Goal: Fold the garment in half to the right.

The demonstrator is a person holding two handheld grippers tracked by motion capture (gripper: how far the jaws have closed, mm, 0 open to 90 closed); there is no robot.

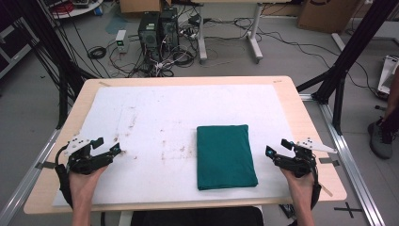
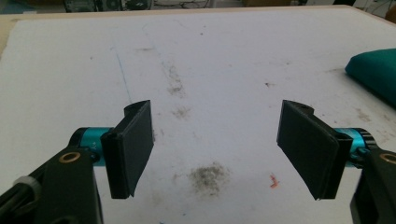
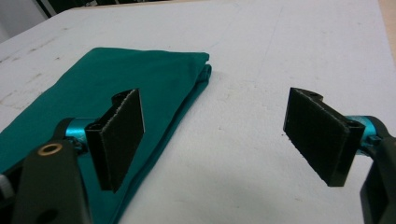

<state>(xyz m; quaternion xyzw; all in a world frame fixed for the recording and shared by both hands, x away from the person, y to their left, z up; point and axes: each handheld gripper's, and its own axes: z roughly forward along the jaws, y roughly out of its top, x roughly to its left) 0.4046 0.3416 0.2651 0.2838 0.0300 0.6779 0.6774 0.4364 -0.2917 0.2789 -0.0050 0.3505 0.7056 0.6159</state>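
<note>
- At the lower centre of the high view, slightly right of the middle, we find the folded green cloth [image 1: 226, 157] lying flat on the white table cover [image 1: 155, 113]. It forms a neat rectangle with its long side running toward the top of the frame.
- We hold the left gripper [image 1: 107, 147] at the lower left of the high view, well apart from the cloth. Its jaws stand spread wide over bare, stained cover, with nothing between them; the left gripper view confirms this, and the cloth appears there as a green corner at the right edge.
- We hold the right gripper [image 1: 276, 148] at the lower right of the high view, near the cloth's right edge but apart from it. Its jaws are likewise spread and empty.
- In the right gripper view, the cloth's layered fold edge [image 3: 198, 86] lies ahead at the left, behind the left jaw. We judge this a ready stance: both tools flank the cloth, opened to accept fabric.
- We judge the right gripper the better placed to take an edge first, since the layered side faces it.
</note>
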